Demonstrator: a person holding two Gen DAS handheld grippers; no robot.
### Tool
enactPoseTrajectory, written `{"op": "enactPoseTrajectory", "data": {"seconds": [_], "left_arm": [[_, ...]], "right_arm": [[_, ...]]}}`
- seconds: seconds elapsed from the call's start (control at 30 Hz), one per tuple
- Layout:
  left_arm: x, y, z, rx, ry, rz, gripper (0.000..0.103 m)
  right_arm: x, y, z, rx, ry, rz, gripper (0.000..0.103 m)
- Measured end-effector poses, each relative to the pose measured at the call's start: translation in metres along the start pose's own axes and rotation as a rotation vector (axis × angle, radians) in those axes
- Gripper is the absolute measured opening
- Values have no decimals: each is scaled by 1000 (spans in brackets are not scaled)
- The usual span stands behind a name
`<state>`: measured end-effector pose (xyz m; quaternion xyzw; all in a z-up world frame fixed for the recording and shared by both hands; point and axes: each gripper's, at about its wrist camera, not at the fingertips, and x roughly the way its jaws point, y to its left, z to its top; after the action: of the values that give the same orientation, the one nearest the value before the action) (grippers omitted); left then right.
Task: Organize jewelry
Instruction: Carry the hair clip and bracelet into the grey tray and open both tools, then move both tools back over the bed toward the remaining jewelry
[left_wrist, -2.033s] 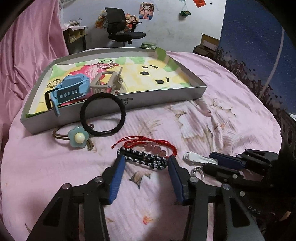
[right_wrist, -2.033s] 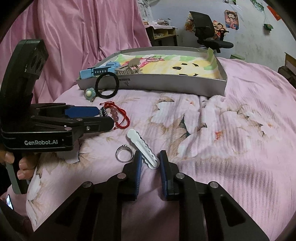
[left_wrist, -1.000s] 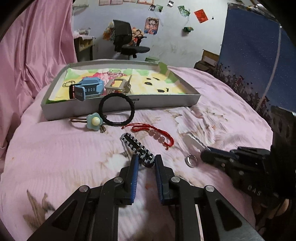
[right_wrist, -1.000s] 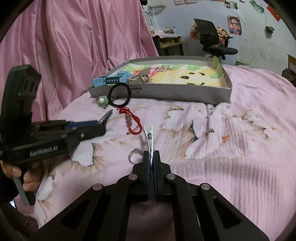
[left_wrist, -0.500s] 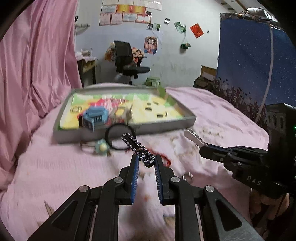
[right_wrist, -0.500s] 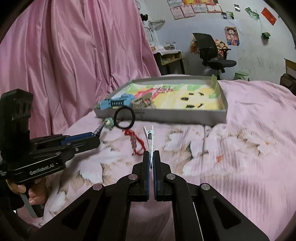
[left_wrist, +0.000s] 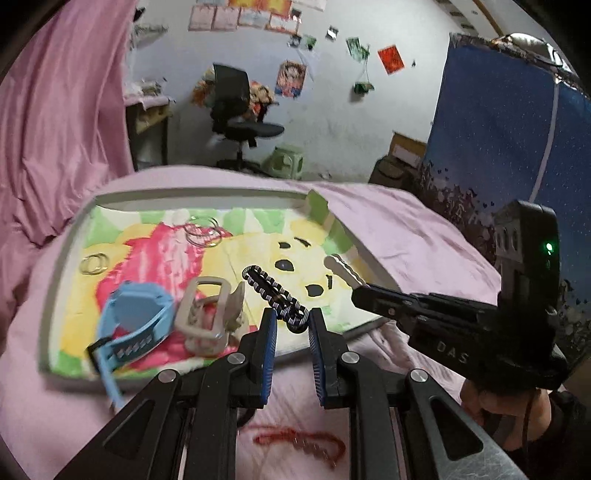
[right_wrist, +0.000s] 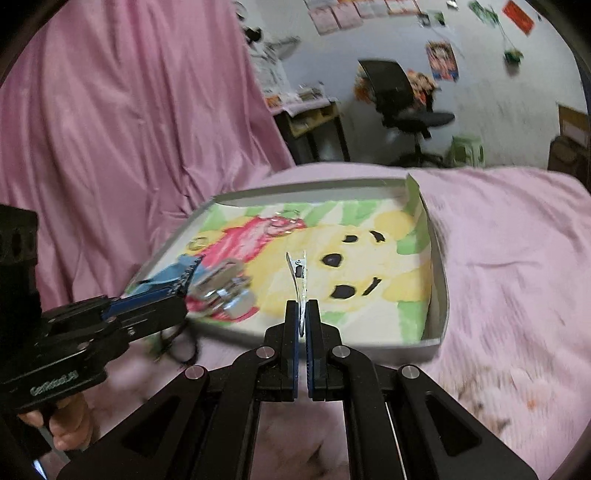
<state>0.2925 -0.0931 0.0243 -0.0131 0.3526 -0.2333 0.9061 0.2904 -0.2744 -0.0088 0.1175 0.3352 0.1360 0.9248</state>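
Note:
My left gripper (left_wrist: 291, 320) is shut on a black-and-white striped bracelet (left_wrist: 275, 294) and holds it over the near part of the grey tray (left_wrist: 59, 258). My right gripper (right_wrist: 301, 314) is shut on a white hair clip (right_wrist: 297, 275) and holds it over the tray (right_wrist: 437, 295), to the right of the left one. The clip also shows in the left wrist view (left_wrist: 341, 270). In the tray lie a blue watch (left_wrist: 133, 317), a beige claw clip (left_wrist: 210, 314) and thin rings (left_wrist: 201, 230).
A red beaded bracelet (left_wrist: 303, 443) lies on the pink bedcover in front of the tray. A black hair tie (right_wrist: 181, 345) lies by the tray's near wall. A pink curtain (right_wrist: 110, 129) hangs at the left. An office chair (left_wrist: 236, 107) stands behind.
Both grippers have moved forward from above the bedcover to above the tray, each carrying its item. The red bracelet and the ring stayed on the bedcover.

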Motion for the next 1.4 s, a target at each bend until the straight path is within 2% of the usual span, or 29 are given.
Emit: {"op": "enactPoseTrajectory", "data": {"seconds": [0.13,0.37,0.5,0.67,0.77,0.8,0.87,0.9,0.93,0.97,1.0,1.03,1.1,1.17,1.23,1.27,1.33,1.4], "left_arm": [[26,0,7,5,86,-14,17],[54,4,6,-22,211,-6,17],[54,4,5,-37,219,4,17],[41,7,1,-55,184,8,17],[29,9,-2,-64,148,11,19],[24,8,-3,-62,132,16,21],[13,7,-5,-62,92,34,24],[6,8,-6,-69,65,34,28],[0,10,-6,-80,44,32,36],[-6,11,-7,-94,23,33,42],[-12,12,-7,-106,-1,34,52],[-20,13,-8,-116,-35,37,55],[-30,13,-9,-124,-72,46,55],[-41,12,-11,-122,-106,64,56],[-51,11,-14,-112,-135,81,62],[-57,10,-17,-104,-153,94,64],[-69,8,-24,-90,-194,128,75],[-80,6,-33,-79,-230,165,83]], "right_arm": [[26,-12,8,25,61,-24,4],[46,-21,12,47,133,-41,4],[52,-21,6,39,180,-50,4],[46,-20,6,34,171,-53,4],[34,-19,4,21,132,-67,5],[29,-20,4,21,120,-69,7],[18,-19,3,17,80,-73,19],[10,-18,2,14,54,-75,29],[4,-17,2,11,30,-76,34],[-3,-15,1,5,7,-79,35],[-10,-13,0,-1,-15,-80,35],[-17,-11,-1,-7,-35,-83,35],[-30,-7,-3,-15,-73,-86,35],[-43,-2,-7,-21,-107,-87,40],[-54,1,-11,-26,-142,-89,52],[-60,4,-13,-28,-163,-89,55],[-73,9,-18,-24,-209,-85,70],[-83,13,-25,-25,-250,-82,78]]}}
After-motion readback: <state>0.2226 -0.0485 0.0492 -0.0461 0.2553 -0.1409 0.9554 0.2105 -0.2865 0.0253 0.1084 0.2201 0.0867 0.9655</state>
